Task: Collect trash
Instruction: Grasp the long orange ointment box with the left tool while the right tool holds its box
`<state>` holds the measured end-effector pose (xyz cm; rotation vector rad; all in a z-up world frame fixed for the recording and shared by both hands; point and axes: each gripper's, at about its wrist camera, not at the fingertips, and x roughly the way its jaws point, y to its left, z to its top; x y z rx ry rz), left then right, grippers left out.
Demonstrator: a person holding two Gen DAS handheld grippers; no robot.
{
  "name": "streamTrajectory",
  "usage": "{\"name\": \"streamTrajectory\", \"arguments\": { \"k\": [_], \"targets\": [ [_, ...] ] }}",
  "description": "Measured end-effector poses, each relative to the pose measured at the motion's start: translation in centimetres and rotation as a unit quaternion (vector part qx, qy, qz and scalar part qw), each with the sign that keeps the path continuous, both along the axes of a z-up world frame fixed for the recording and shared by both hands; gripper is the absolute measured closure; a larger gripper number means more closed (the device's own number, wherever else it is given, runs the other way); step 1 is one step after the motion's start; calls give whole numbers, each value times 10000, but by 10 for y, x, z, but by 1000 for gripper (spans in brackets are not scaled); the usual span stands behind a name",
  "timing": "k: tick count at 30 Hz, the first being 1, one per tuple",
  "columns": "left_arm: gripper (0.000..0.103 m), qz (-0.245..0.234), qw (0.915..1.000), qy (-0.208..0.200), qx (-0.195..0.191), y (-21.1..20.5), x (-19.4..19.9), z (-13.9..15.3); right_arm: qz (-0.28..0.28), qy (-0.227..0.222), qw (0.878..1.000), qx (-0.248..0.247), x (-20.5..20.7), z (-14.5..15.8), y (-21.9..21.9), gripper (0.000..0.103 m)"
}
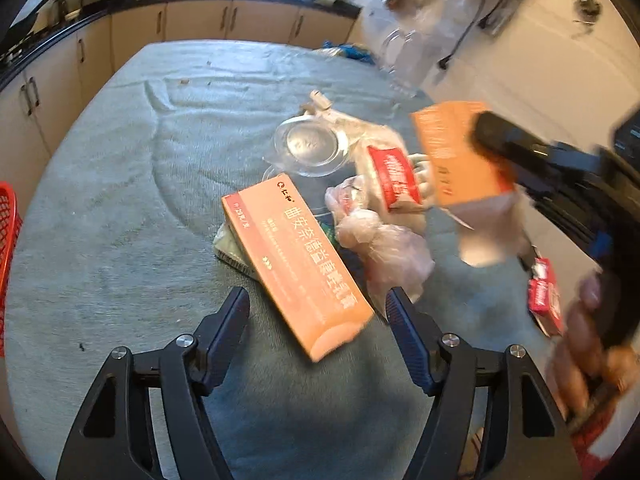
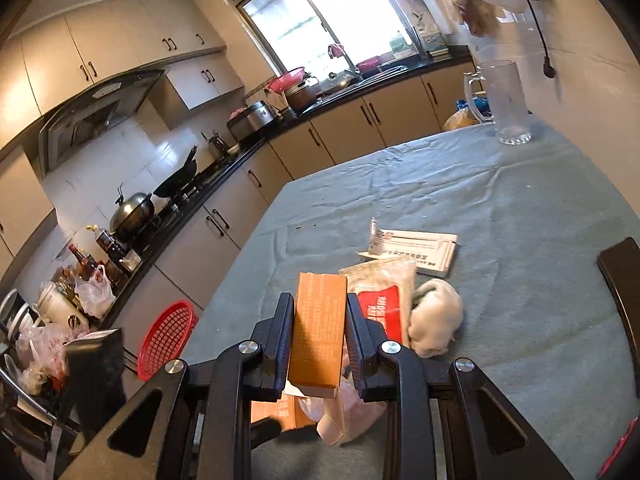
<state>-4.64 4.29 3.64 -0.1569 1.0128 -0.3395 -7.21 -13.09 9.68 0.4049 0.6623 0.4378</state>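
Left wrist view first: left gripper (image 1: 316,304) angled steeply down over the grey-green tablecloth (image 1: 120,200), fingers spread wide, nothing pinched, no pad touching anything. Lying flat between those fingers and reaching toward 11 o'clock, a long orange medicine box (image 1: 296,268), near end just inside the gap, far end resting on a small pale packet (image 1: 230,248). Beyond it at 12 o'clock, a clear plastic lid or dish (image 1: 308,148); just right of the box, crumpled clear plastic wrap (image 1: 380,240) and a red-and-white packet (image 1: 396,180), heaped together and touching. At 2 o'clock, right gripper (image 1: 492,136) coming in from the right edge, blurred, lifted off the cloth, clamped on a second orange box (image 1: 456,152). Low at 4 o'clock, a hand (image 1: 588,344) wrapped round that gripper's handle, another red packet (image 1: 544,296) just left of it. Red mesh basket (image 1: 8,248) at the 9 o'clock edge. Over to the right wrist view: right gripper (image 2: 320,320) tilted gently downward, fingers (image 2: 282,332) pressed onto both long sides of the second orange box (image 2: 320,332), box standing on end between them, clear of the table. At 1 o'clock past the fingertips, the red-and-white packet (image 2: 380,304), a white crumpled tissue (image 2: 436,320) touching it, a white leaflet box (image 2: 416,248) beyond. Glass mug (image 2: 504,104) far off at 1 o'clock, red mesh basket (image 2: 168,336) at 9 o'clock off the table edge.
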Motion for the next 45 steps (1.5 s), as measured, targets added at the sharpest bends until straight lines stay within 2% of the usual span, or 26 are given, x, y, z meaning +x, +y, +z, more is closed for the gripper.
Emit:
{"name": "streamTrajectory", "arguments": {
  "k": [7, 9, 11, 21, 33, 45],
  "targets": [
    [34, 249, 9993, 186, 213, -5, 20, -22, 27, 42, 9999, 130, -7, -7, -15, 76],
    [40, 254, 9994, 114, 215, 0, 18, -23, 26, 70, 9999, 154, -8, -10, -17, 76],
    [54, 148, 9994, 56, 314, 4, 14, -24, 59, 113, 9998, 175, -9, -12, -19, 76],
    [54, 105, 9988, -414, 244, 33, -17, -16, 300, 180, 9992, 170, -14, -19, 1, 76],
    [54, 311, 9914, -1096, 646, 51, -40, 6, 519, 165, 9985, -64, -19, -17, 35, 76],
    [54, 532, 9876, -1242, 804, 73, -44, 7, 579, 254, 9978, -215, -17, -20, 53, 76]
  ]
}}
